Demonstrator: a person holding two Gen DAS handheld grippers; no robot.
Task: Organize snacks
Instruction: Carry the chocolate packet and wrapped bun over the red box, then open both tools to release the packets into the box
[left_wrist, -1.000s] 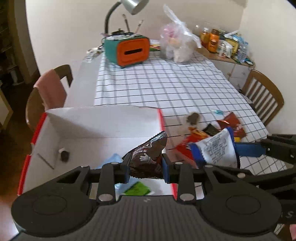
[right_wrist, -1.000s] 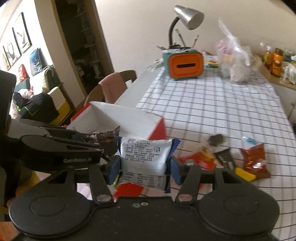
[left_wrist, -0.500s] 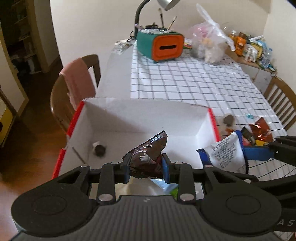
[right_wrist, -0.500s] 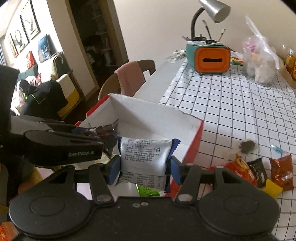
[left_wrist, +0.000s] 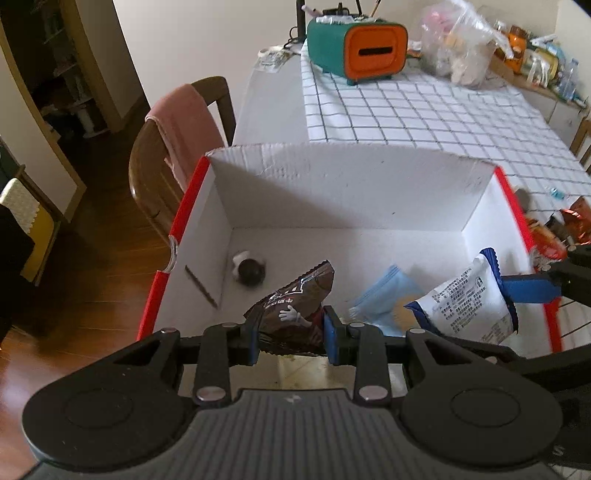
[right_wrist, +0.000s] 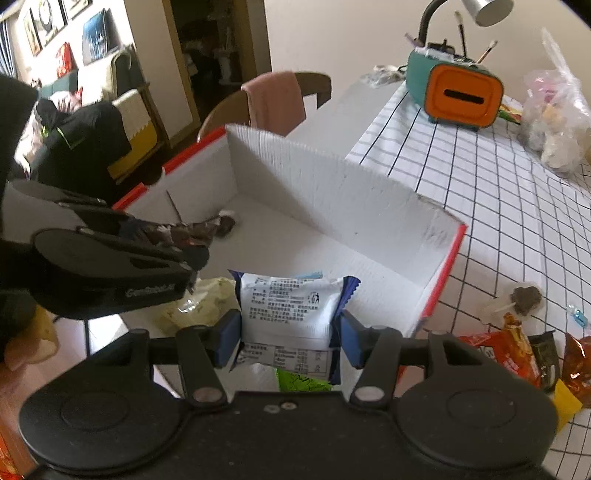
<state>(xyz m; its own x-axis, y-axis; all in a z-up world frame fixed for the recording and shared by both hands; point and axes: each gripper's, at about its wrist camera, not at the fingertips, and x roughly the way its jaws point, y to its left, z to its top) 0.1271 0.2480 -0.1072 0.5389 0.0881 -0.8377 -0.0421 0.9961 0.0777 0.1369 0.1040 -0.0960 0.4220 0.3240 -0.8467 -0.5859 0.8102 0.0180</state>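
two snacks held over the open box – the step in hand is the drop. the left gripper (left_wrist: 289, 334) has its jaws pinching a brown candy bag (left_wrist: 295, 314) by its lower edge, the bag standing up above the box (left_wrist: 343, 192) floor. the right gripper (right_wrist: 288, 334) has its jaws pressed on the sides of a white-and-blue snack packet (right_wrist: 290, 314), held over the near right part of the box. already lying inside: a light blue packet (left_wrist: 388, 306) on the floor, a small dark round sweet (left_wrist: 249, 267) near the left wall and a green packet (right_wrist: 299, 382) just below the held one. more snacks (right_wrist: 517, 354) lie loose on the checked table (right_wrist: 498, 206), just beside the box's right wall. to do the drop well, both packets should probably be lowered inside the walls before the jaws are spread, each over a bare patch of floor – the brown bag toward the left, the white packet to the right, so that neither catches the rim nor piles on the other.
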